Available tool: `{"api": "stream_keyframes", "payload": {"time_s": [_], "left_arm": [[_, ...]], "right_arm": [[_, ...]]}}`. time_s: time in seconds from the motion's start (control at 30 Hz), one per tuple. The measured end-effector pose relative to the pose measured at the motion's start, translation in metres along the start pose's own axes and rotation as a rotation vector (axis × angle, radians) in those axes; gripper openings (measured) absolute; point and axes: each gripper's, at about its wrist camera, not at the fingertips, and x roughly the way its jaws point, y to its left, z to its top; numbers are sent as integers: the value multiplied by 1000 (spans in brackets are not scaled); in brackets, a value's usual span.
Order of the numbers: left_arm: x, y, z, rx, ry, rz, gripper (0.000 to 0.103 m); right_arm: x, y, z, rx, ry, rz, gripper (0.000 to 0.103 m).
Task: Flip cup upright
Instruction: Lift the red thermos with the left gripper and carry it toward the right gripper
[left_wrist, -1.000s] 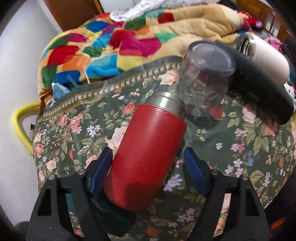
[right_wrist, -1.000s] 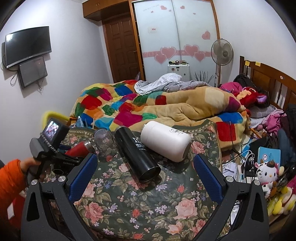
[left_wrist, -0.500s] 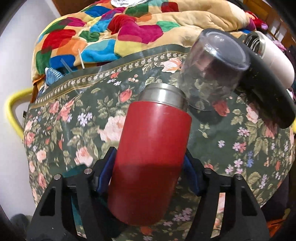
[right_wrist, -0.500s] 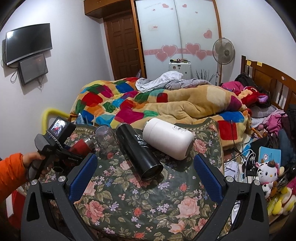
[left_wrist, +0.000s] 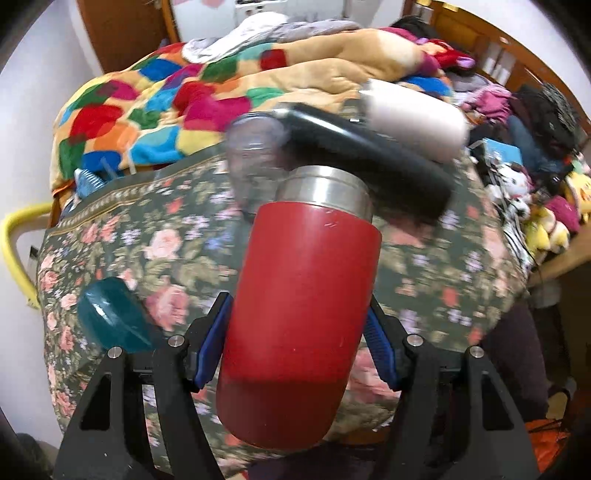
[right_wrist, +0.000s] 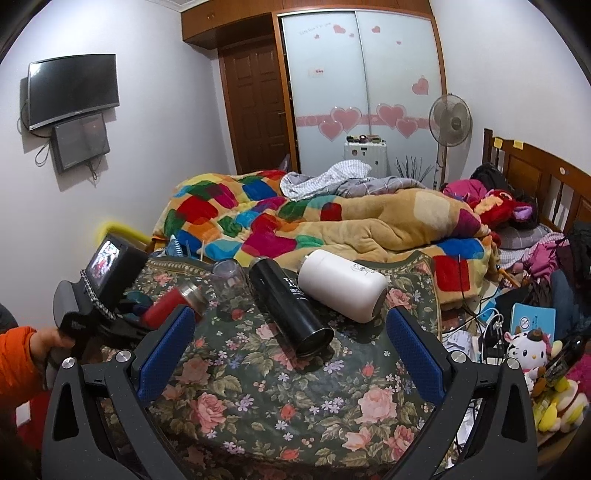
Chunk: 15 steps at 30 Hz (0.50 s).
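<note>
My left gripper (left_wrist: 295, 332) is shut on a red cup (left_wrist: 299, 317) with a steel rim, held off the floral table (left_wrist: 177, 236) and tilted, its rim pointing away from me. In the right wrist view the red cup (right_wrist: 170, 304) sits in the left gripper (right_wrist: 147, 314) at the table's left edge. My right gripper (right_wrist: 288, 354) is open and empty above the table's front part.
A clear glass (right_wrist: 231, 280) stands upside down, with a black flask (right_wrist: 291, 306) and a white flask (right_wrist: 343, 290) lying beside it. A teal lid (left_wrist: 110, 321) lies at the left. A bed with a patchwork quilt (right_wrist: 295, 225) is behind.
My left gripper closed on the red cup and lifted it off the table, swinging it to the right. The teal lid under it is now uncovered. The right gripper barely moved.
</note>
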Motion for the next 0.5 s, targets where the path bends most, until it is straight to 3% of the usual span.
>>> {"api": "stream_keyframes", "payload": {"time_s": [0.33,0.5], "left_arm": [[37,-60,-12,-6,71,-82,67],[58,-73,-17,-18,95,-63,67]], "right_arm": [[-10,-7,-16,-4,29,-18,103],[-8,-15,-28,3,70,-31,103]]}}
